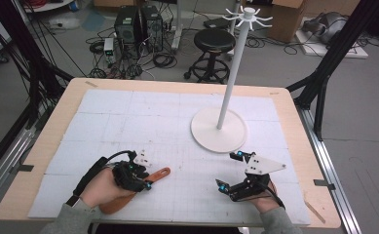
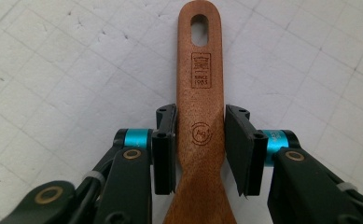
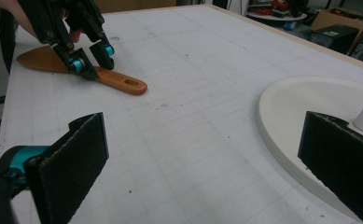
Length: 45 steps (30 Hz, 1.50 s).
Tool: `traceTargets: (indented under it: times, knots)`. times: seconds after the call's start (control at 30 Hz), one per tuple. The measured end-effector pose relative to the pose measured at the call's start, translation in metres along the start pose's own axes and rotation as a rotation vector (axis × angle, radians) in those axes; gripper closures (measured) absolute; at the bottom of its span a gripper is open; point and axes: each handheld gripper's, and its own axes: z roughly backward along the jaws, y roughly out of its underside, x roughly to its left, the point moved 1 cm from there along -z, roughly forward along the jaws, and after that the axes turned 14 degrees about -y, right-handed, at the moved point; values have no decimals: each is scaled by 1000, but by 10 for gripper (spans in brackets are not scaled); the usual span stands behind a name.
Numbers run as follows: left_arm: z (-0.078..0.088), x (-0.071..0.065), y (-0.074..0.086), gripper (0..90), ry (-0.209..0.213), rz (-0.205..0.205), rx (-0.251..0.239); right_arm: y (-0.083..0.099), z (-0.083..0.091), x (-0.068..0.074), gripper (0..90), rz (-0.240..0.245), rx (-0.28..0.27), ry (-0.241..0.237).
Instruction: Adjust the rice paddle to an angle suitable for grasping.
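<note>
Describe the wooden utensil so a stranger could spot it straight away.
On the white gridded mat covering the table, look to the near left corner, opposite the white stand's round base. There lies a flat reddish-brown wooden spatula, between the left gripper's fingers. It is the only wooden thing on the mat, with a slotted handle end.

Spatula (image 2: 200, 116) blade cut off at btm edge; left hand-held gripper (image 2: 200, 140) contact unclear.

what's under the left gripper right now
A wooden spatula lies flat on the white mat, its handle between the left gripper's jaws. The hand covers part of its blade.
</note>
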Motion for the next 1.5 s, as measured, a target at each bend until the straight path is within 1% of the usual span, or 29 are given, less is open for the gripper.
traceTargets:
  times: [0.1,0.23,0.27,0.33,0.4,0.47,0.5,0.57,0.8,1.13,1.17,1.23,1.27,1.3,1.33,1.43,1.47,1.5]
  knots:
    - [5,3,0,650,10,11,-18,0,0,0,0,0,0,1]
    - [12,7,1,650,12,28,-48,0,0,0,0,1,0,1]
    - [15,8,2,650,14,40,-56,0,0,0,0,1,0,2]
    - [18,9,2,650,14,49,-70,0,0,0,0,-1,0,2]
    - [23,11,2,650,3,45,-83,0,0,0,0,0,0,3]
    - [28,13,2,650,0,51,-101,0,0,0,0,-1,0,3]
    - [31,14,2,650,-7,56,-113,0,0,0,0,-2,-1,3]
    - [36,17,2,650,-5,62,-125,0,0,0,0,-2,0,4]
    - [52,24,2,650,-24,85,-197,0,0,0,0,-5,-1,5]
    - [71,27,0,650,-41,100,-273,0,0,0,0,-7,0,5]
    - [73,28,0,650,-45,98,-282,0,0,0,0,-3,-1,8]
    - [77,28,-1,650,-48,109,-308,0,0,0,0,-4,0,6]
    - [80,27,-1,651,-37,113,-329,0,0,0,0,-10,1,9]
    - [83,26,-3,650,-22,111,-347,0,0,0,0,-11,0,9]
    - [86,25,-5,651,-30,108,-363,0,0,0,0,-5,-1,6]
    - [93,20,-8,650,-50,84,-388,0,0,0,0,-4,-1,7]
    - [94,20,-8,651,-54,80,-397,0,0,0,0,-10,1,8]
    - [95,20,-9,651,-49,80,-405,0,0,0,0,-12,0,9]
